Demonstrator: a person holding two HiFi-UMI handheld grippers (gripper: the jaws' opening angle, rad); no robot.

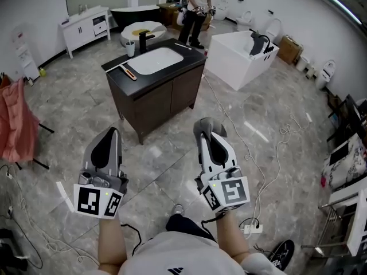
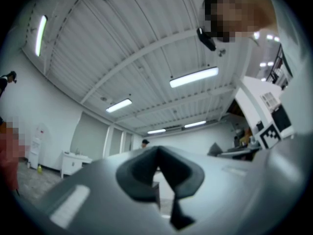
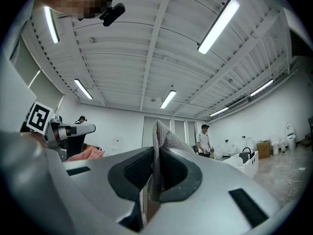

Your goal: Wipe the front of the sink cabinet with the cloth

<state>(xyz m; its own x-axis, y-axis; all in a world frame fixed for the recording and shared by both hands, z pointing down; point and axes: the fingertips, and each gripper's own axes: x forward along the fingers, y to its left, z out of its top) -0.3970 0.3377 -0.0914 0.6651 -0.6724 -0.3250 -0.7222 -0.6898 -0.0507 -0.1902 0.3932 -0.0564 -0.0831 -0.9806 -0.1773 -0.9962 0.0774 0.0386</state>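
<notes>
The dark brown sink cabinet (image 1: 166, 96) with a white basin (image 1: 155, 60) stands on the marble floor ahead of me, its two front doors facing me. My right gripper (image 1: 204, 126) is held well short of it, pointing towards it, shut on a grey cloth (image 1: 213, 125). In the right gripper view the cloth (image 3: 164, 138) sticks up from between the closed jaws of the right gripper (image 3: 155, 156). My left gripper (image 1: 112, 133) is level with it on the left, shut and holding nothing; the left gripper (image 2: 157, 153) shows its pads meeting in its own view.
A cup (image 1: 131, 48), black faucet (image 1: 143, 39) and an orange-handled tool (image 1: 129, 73) are on the countertop. A white bathtub (image 1: 241, 56) stands right of the cabinet. Cables (image 1: 275, 148) and a power strip (image 1: 250, 228) lie on the floor. A person (image 1: 198, 10) stands behind; pink fabric (image 1: 17, 125) hangs left.
</notes>
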